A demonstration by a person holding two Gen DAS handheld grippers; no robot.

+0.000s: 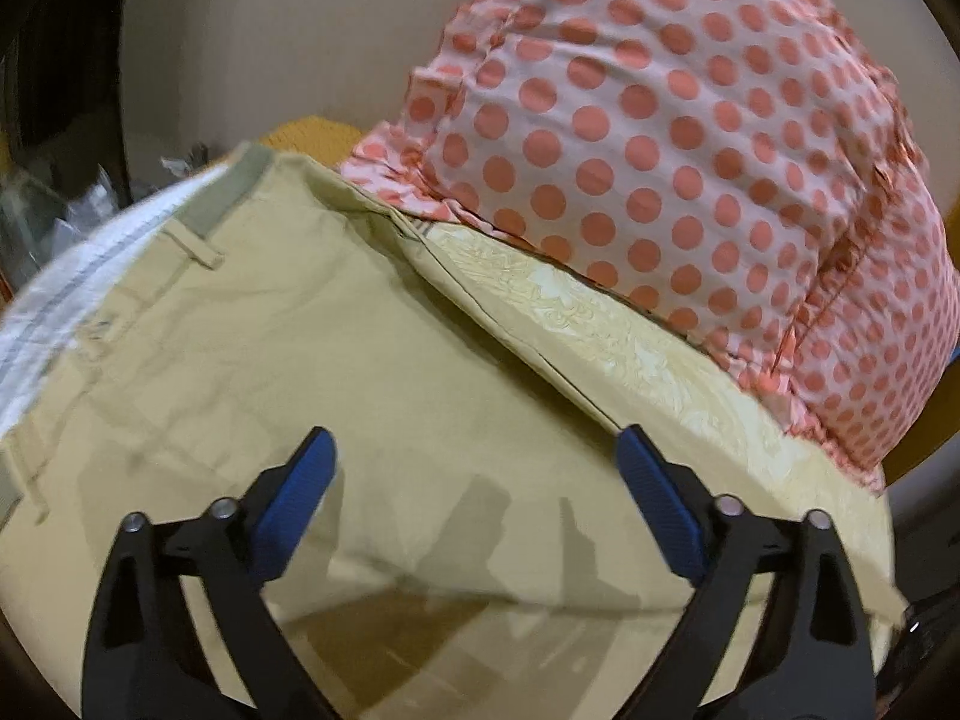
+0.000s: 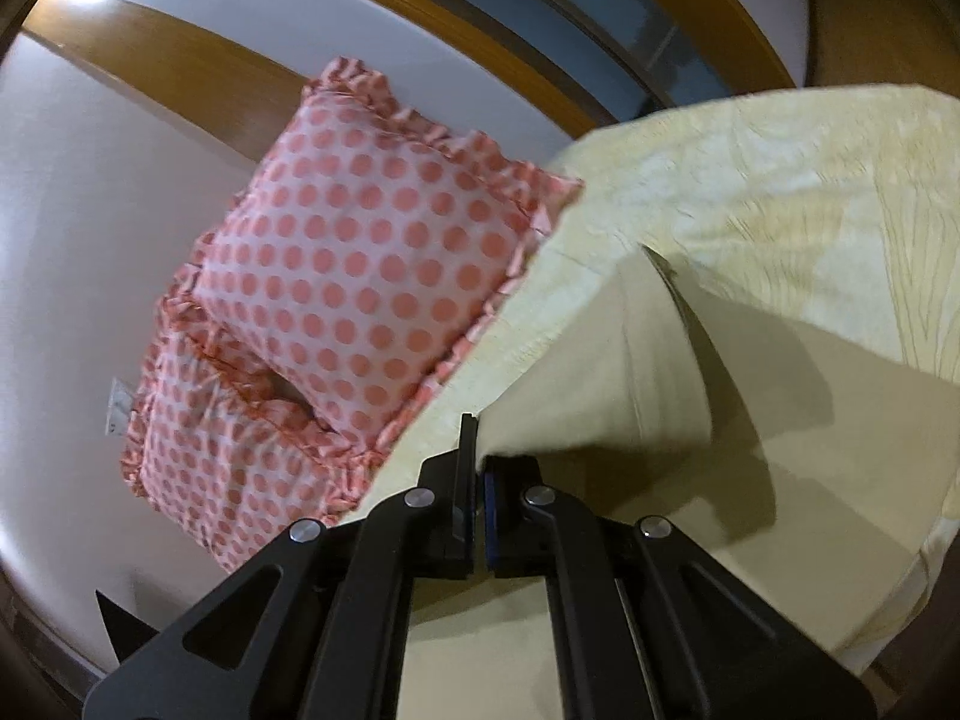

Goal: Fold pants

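Khaki pants (image 1: 288, 372) lie spread on a bed, waistband with belt loops at the upper left of the left wrist view. My left gripper (image 1: 474, 450) is open, its blue-padded fingers (image 1: 300, 486) hovering just above the pants fabric and holding nothing. In the right wrist view my right gripper (image 2: 478, 468) is shut on an edge of the pants (image 2: 648, 372), which rises from the jaws as a lifted fold over the rest of the fabric.
Two pink polka-dot pillows (image 2: 354, 252) with ruffled edges lie at the head of the bed; one fills the upper right of the left wrist view (image 1: 690, 120). A pale yellow patterned bedsheet (image 2: 780, 192) covers the bed. A wooden headboard (image 2: 180, 60) stands behind.
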